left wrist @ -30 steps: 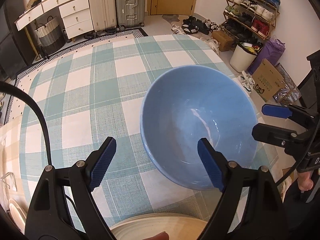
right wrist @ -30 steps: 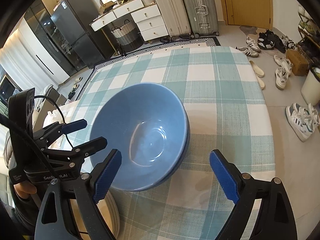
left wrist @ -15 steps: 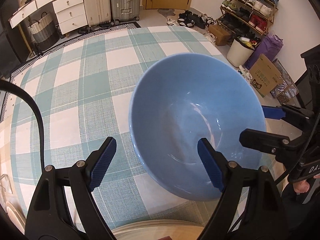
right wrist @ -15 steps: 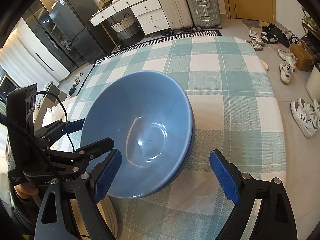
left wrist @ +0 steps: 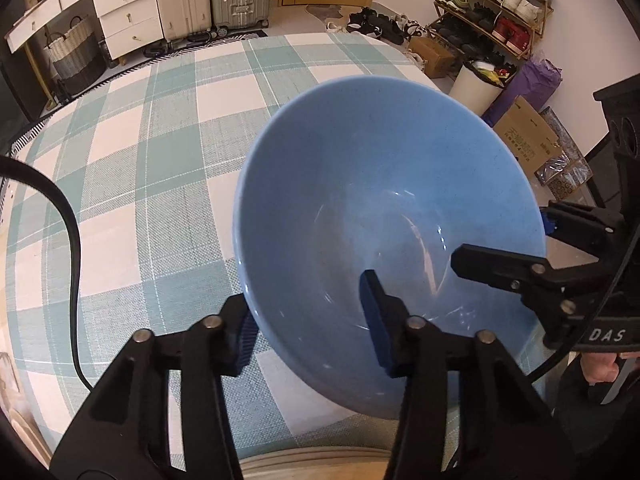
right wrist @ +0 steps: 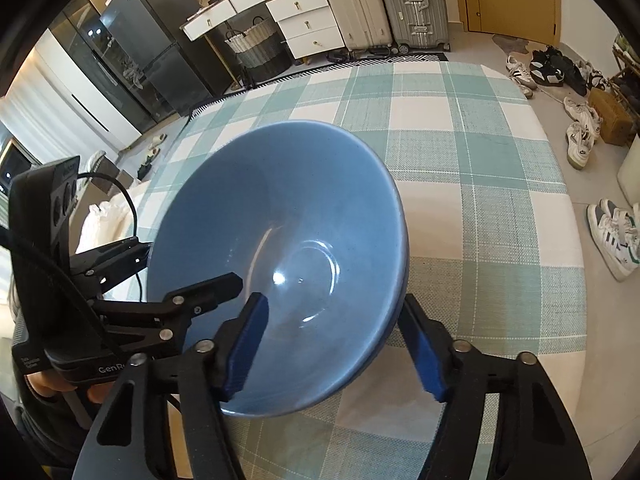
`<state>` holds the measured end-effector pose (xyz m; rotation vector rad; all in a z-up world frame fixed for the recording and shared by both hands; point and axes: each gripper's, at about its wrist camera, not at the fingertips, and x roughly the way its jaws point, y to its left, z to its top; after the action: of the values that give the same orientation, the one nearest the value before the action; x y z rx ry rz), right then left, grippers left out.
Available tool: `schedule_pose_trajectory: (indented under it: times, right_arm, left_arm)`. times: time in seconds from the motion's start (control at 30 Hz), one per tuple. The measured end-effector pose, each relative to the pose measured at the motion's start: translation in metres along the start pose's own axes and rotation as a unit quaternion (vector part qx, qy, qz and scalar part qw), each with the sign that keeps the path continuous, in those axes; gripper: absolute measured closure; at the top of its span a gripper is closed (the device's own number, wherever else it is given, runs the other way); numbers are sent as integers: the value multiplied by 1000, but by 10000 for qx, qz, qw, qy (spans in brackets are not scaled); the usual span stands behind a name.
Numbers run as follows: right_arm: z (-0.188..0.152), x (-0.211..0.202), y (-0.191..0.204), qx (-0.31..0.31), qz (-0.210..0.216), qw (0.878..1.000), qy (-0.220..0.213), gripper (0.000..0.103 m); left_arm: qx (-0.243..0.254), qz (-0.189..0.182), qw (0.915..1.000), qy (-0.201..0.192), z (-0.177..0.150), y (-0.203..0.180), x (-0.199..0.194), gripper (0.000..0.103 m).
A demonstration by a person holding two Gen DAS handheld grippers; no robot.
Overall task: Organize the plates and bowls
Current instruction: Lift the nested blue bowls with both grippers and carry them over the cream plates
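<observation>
Bowls (right wrist: 288, 216), blue and stacked on the checked tablecloth (left wrist: 132, 168): your left gripper (left wrist: 312, 320) and right gripper (right wrist: 340, 344) are both closing astride the rim, not yet clamped.

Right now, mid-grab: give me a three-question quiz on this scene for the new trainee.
1. True or false: the blue bowl lies upside down.
2. Pick one: the tablecloth is A) striped, B) checked, C) plain.
3. Fill in: the left tool and the right tool each have one finger inside the blue bowl and the other ___ it.

Key: 1 false; 2 B; 3 outside. Both tools are closing, with the blue bowl's rim between their fingers.
</observation>
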<state>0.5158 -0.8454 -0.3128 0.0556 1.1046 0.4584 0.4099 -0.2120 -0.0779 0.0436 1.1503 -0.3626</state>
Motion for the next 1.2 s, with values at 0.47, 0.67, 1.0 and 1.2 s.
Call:
schedule_pose_trajectory:
  times: [0.47,0.67,1.0,1.2]
  right_arm:
    - [1,8,-7,4,-406,9991,87,76]
    - [-1,8,-5,-30,-392,9992,61,77]
    - [0,-8,8,-132,-372,9992,-105,77]
    - [-2,-22,20,-204,-270,9991,-259,77]
  left_arm:
    - [-153,-46,9999,13,-3,7,3,72]
    - [-195,-49,9998,-4,-6,11,-3,72]
    - [-225,41,9994,-255,-10,11,-31,72]
    - [-258,104,9984,-490,-18,14,-61,72]
